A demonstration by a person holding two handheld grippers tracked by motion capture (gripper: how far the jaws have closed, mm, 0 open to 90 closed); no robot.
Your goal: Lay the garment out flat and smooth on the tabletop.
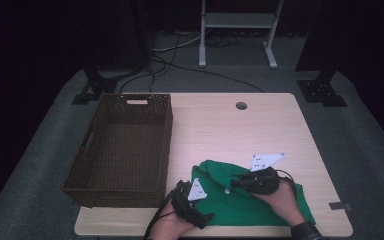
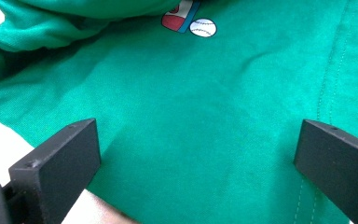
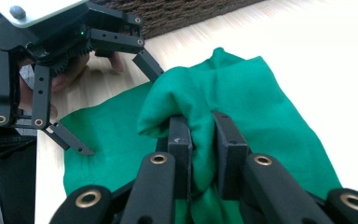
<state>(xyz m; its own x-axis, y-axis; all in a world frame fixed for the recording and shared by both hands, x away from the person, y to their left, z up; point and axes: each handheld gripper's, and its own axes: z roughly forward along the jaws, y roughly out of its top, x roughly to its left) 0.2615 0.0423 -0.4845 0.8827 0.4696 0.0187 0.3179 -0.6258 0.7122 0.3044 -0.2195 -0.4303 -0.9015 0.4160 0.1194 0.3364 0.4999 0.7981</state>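
High view: green shirt (image 1: 250, 197) is lying crumpled at the near edge of the bench (image 1: 260, 125), just right of the brown wicker basket (image 1: 122, 145). Right gripper (image 1: 240, 182) is sitting on the middle of the cloth; left gripper (image 1: 200, 212) is hovering at the shirt's near-left edge. Right gripper view is showing the right gripper (image 3: 203, 140) clenched on a bunched fold of the shirt (image 3: 261, 107), fabric pinched tight between both jaws and spilling over them. Left gripper view is showing the jaws standing wide apart over flat shirt (image 2: 196, 116), nothing pinched, so released; small baseball print (image 2: 203, 28) is sitting at the top, a stitched hem line (image 2: 328, 93) is running along the right.

Step in hand looks like folding or gathering the shirt, probably for the basket. To do it well: right should be keeping its pinch firm so the fold isn't slipping out. Left should be dropping onto the hem edge and closing on one clean layer, not scooping a wad. Lifting both together and level would be avoiding dragging cloth off the near bench edge. Risk: shirt is sitting close to that edge, a one-sided pull could be sliding it off.
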